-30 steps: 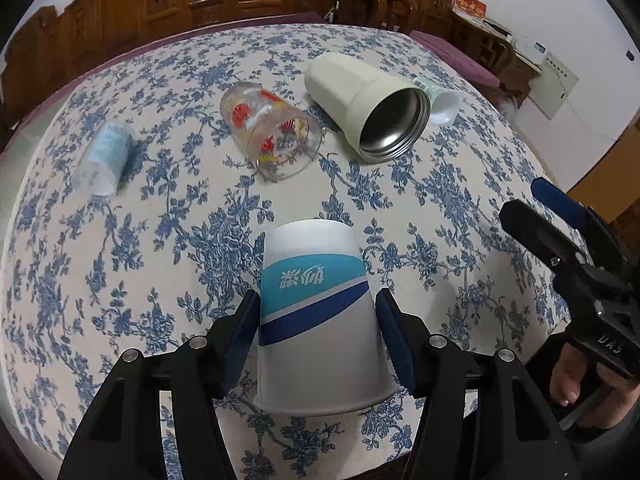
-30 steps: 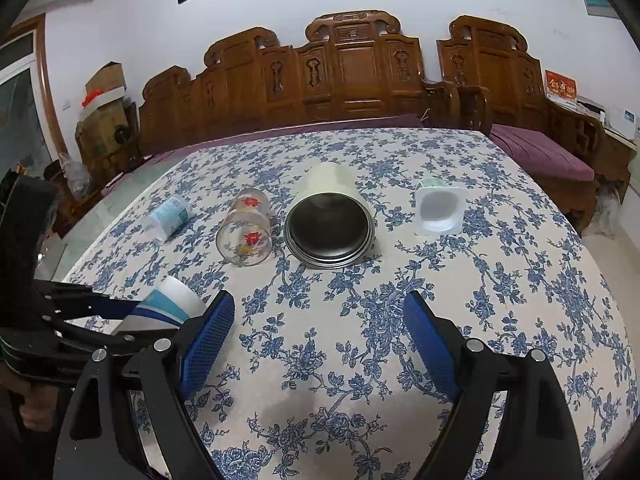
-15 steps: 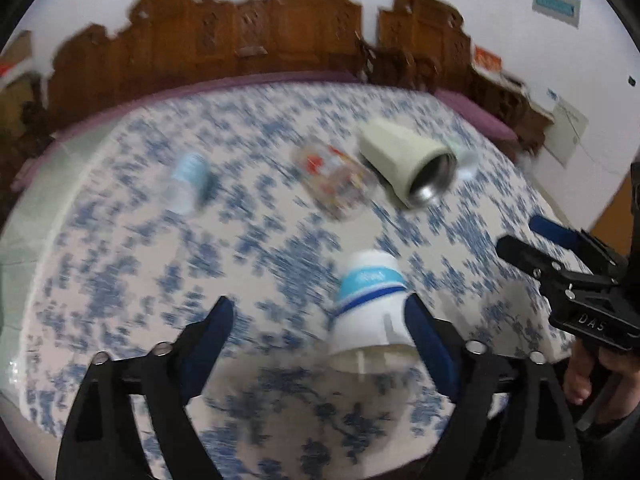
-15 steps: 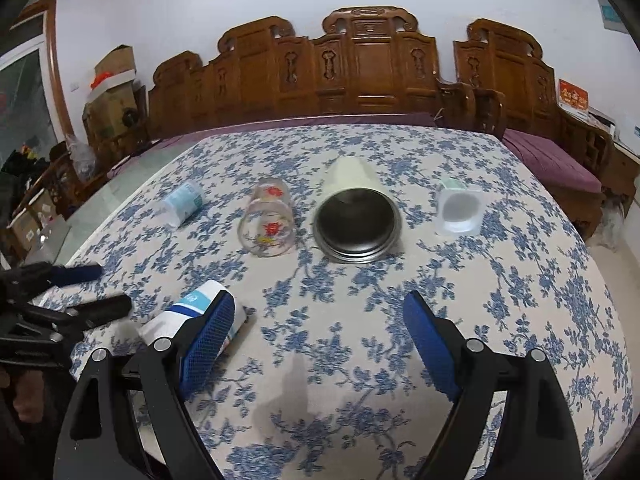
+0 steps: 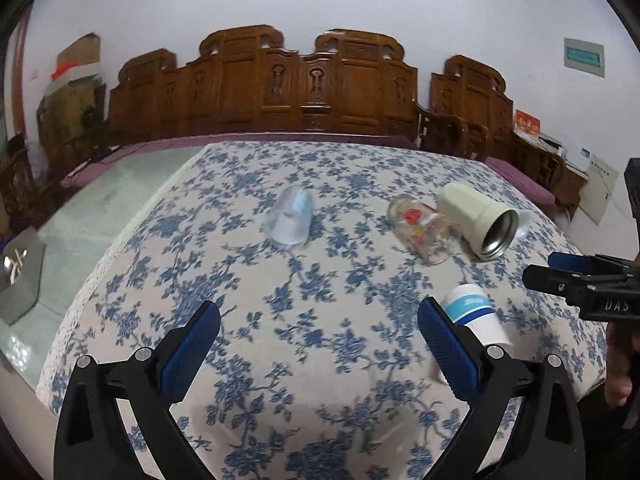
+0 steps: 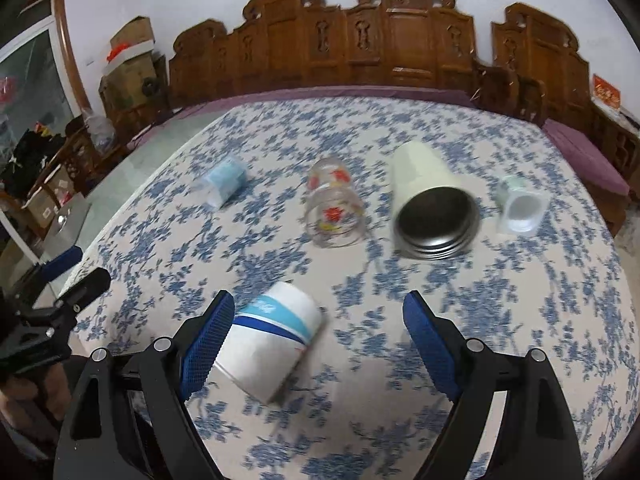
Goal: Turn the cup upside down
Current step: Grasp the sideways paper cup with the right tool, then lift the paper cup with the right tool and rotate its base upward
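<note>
Left tongs (image 5: pixel 318 326) spread wide, nothing between the blue pads (image 5: pixel 188 346); right tongs (image 6: pixel 318 326) likewise spread, gripping nothing; paper cup (image 6: pixel 270 346), white with a blue band, standing upside down on the tabletop (image 6: pixel 520 320), closed base uppermost and rim on the cloth, just beside the inner face of the right tongs' left-hand pad (image 6: pixel 208 340), contact not discernible owing to blur; in the left wrist view the same cup (image 5: pixel 474 318) appears behind the right-hand pad, outside the gap of the left tongs, with the right tongs visible edge-on at the right margin (image 5: pixel 576 280); in the right wrist view the left tongs appear at the left margin (image 6: pixel 68 276), well apart from the cup; farther back on the blue-flowered cloth, four vessels lying on their sides: a small pale blue cup (image 6: pixel 224 184) at left; a clear glass (image 6: pixel 334 208) with red flower prints near the middle; a cream tumbler (image 6: pixel 428 200) with a steel interior, mouth toward the camera, just beside the glass; a small white pot (image 6: pixel 520 206) with a greenish body at right; carved wooden seating (image 6: pixel 360 40) behind the tabletop along a white wall.
</note>
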### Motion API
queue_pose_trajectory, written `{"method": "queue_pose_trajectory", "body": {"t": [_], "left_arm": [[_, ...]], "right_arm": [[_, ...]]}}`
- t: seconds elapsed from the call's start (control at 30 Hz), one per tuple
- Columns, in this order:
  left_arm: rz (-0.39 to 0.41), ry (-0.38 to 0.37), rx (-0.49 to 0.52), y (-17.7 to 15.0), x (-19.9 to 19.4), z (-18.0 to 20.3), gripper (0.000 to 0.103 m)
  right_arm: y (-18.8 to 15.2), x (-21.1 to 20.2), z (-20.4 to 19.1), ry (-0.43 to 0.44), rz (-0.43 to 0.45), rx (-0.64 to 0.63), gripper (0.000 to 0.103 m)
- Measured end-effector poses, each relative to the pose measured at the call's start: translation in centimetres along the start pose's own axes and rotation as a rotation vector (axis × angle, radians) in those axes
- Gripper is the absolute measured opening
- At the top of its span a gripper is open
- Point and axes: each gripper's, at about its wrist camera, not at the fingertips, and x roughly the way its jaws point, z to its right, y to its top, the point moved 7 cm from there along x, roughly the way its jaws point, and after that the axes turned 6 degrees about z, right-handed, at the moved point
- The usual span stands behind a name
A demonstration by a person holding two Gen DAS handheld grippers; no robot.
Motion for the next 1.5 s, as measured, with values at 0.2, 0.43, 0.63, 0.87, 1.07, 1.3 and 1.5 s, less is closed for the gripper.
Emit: {"method": "queue_pose_trajectory", "body": {"t": [0.2, 0.43, 0.63, 0.87, 1.07, 1.3, 1.5], "left_arm": [[0.04, 0.032, 0.027, -0.3, -0.4, -1.5, 0.095], [0.054, 0.017, 0.014, -0.4, -0.6, -1.9, 0.095], [0.054, 0.005, 0.005, -0.5, -0.6, -2.0, 0.095], [0.052, 0.0, -0.003, -0.6, -0.6, -1.9, 0.095], [0.051, -0.001, 0.001, -0.6, -0.5, -1.7, 0.095], [0.05, -0.002, 0.009, -0.7, -0.5, -1.6, 0.095], [0.05, -0.001, 0.009, -0.7, -0.5, -1.5, 0.095]], "right_arm": [[-0.1, 2.8, -1.9, 0.03, -0.116, 0.009, 0.086], [-1.6, 5.9, -1.9, 0.033, -0.282, 0.075, 0.086], [-2.7, 7.5, -1.7, 0.073, -0.385, 0.184, 0.085], [-3.1, 8.8, -1.6, 0.106, -0.461, 0.274, 0.079], [-2.8, 9.3, -1.2, 0.123, -0.47, 0.313, 0.063], [-1.5, 7.8, -1.3, 0.146, -0.363, 0.262, 0.057], [1.4, 5.2, -2.1, 0.046, -0.102, 0.059, 0.057]]}}
